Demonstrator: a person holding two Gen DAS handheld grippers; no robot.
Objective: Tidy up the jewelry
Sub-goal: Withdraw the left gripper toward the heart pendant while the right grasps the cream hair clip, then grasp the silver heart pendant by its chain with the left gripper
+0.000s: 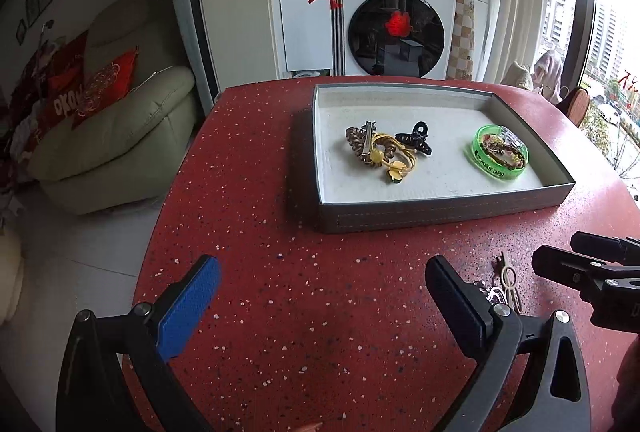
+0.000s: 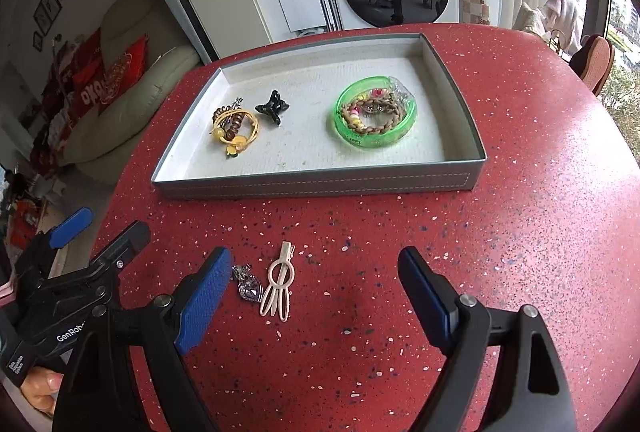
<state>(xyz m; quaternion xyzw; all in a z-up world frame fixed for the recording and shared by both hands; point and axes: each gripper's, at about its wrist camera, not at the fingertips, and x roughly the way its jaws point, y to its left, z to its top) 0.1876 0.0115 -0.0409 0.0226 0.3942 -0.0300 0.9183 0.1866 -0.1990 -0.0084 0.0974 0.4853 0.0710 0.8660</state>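
Note:
A grey tray [image 2: 320,184] [image 1: 440,212] sits on the red speckled table. In it lie a bundle of yellow and brown hair ties [image 2: 234,130] [image 1: 380,150], a black claw clip [image 2: 273,107] [image 1: 414,138] and a green ring-shaped case with bracelets [image 2: 376,116] [image 1: 498,154]. On the table in front of the tray lie a beige hair clip [image 2: 278,282] [image 1: 510,282] and a silver heart pendant [image 2: 248,284]. My right gripper [image 2: 316,292] is open and empty, just right of the clip and pendant. My left gripper [image 1: 324,296] is open and empty, left of them.
The table's [image 2: 520,232] left edge drops off close to the left gripper. A beige sofa [image 1: 120,136] stands to the left and a washing machine [image 1: 396,28] behind the table. A chair back [image 2: 596,62] shows at the far right.

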